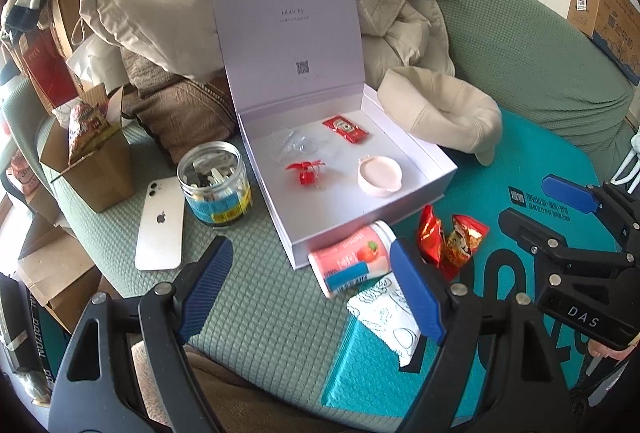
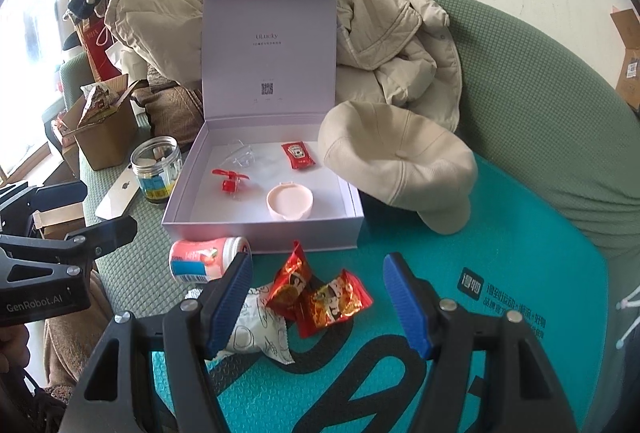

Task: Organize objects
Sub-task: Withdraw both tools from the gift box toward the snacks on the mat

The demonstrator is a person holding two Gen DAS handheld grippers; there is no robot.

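Observation:
An open white gift box (image 1: 436,189) (image 2: 264,233) stands on the sofa with its lid up. Inside lie a red ketchup sachet (image 1: 345,129) (image 2: 297,154), a red toy fan (image 1: 305,171) (image 2: 229,181), a pink round lid (image 1: 379,175) (image 2: 289,201) and clear plastic (image 1: 294,145). In front lie a pink strawberry cup (image 1: 352,259) (image 2: 204,259) on its side, two red snack packets (image 1: 452,239) (image 2: 320,297) and a white printed packet (image 1: 386,317) (image 2: 256,331). My left gripper (image 1: 310,287) is open above the sofa. My right gripper (image 2: 318,299) is open over the red packets.
A beige cap (image 1: 444,109) (image 2: 396,161) lies right of the box. A glass jar (image 1: 214,181) (image 2: 156,169), a white phone (image 1: 160,223) and a brown paper carton (image 1: 92,161) (image 2: 106,129) stand to the left. Coats are piled behind. A teal mat (image 2: 500,253) covers the right.

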